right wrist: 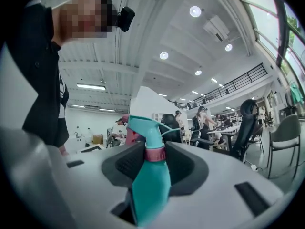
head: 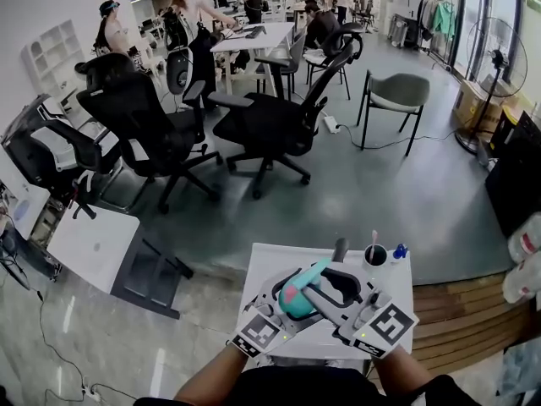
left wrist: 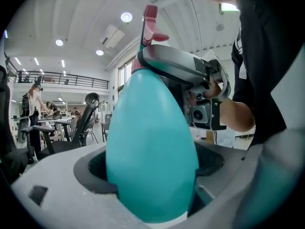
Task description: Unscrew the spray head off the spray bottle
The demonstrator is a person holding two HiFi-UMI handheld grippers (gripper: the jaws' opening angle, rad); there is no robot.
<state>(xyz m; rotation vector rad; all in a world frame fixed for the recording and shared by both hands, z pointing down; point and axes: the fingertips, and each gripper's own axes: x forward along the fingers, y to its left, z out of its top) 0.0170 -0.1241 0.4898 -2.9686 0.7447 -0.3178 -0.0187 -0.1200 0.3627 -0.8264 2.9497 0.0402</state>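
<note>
Above the table [head: 272, 262] near its front edge, the left gripper [left wrist: 150, 180] clamps the spray bottle [left wrist: 150, 128] while the right gripper [right wrist: 155, 162] seemingly pinches the spray head [right wrist: 143, 127] at its collar, where a loose bite could slip.

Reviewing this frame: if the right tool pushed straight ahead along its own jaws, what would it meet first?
The pink collar of the spray bottle. It sits between the jaws of the right tool and looks clamped there, so there is no free travel ahead.
</note>
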